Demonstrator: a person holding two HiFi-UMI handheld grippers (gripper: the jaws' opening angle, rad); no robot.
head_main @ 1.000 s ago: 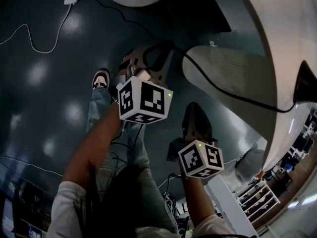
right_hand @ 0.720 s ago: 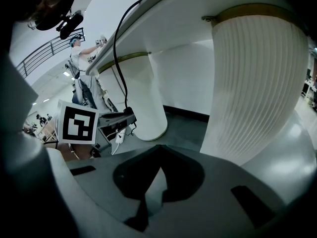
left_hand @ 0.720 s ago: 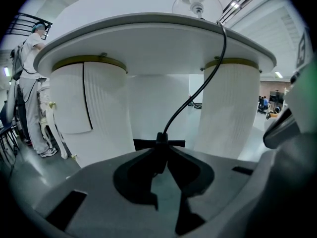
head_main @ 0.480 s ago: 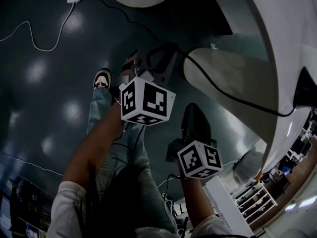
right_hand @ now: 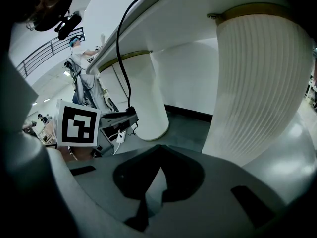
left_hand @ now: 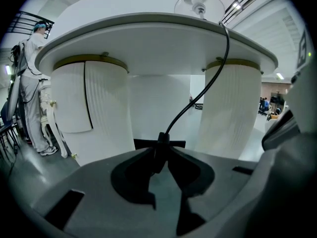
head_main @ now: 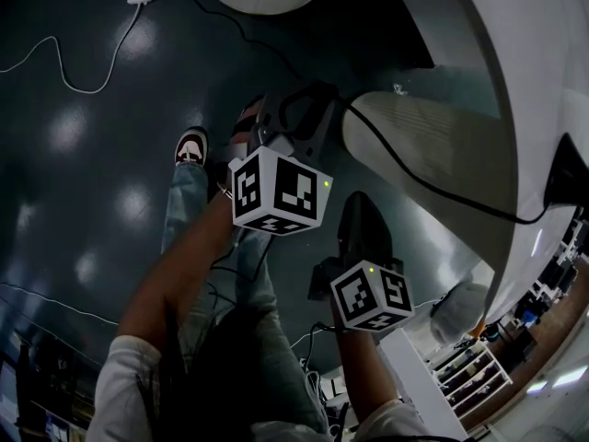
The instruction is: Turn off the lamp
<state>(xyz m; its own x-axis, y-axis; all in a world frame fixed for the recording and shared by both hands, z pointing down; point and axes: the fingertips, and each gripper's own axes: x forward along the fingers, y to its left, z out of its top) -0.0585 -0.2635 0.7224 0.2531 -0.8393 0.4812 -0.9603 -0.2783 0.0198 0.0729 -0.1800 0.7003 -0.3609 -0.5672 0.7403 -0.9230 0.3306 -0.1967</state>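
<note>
Left claw (left_hand: pixel 161 144) on black lamp cord (left_hand: pixel 179 117)

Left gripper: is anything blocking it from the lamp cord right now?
Nothing visible does. The left gripper is already closed on the black cord, which runs clear from the lamp on the table down into its jaws.

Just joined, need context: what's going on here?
A person holds two handheld grippers low beside a white table with ribbed legs. The left gripper is clamped on the thin black cord hanging from the white lamp on the tabletop, at a thicker spot, likely its switch. The right gripper is shut and empty. Whether the lamp is lit can't be told.
</note>
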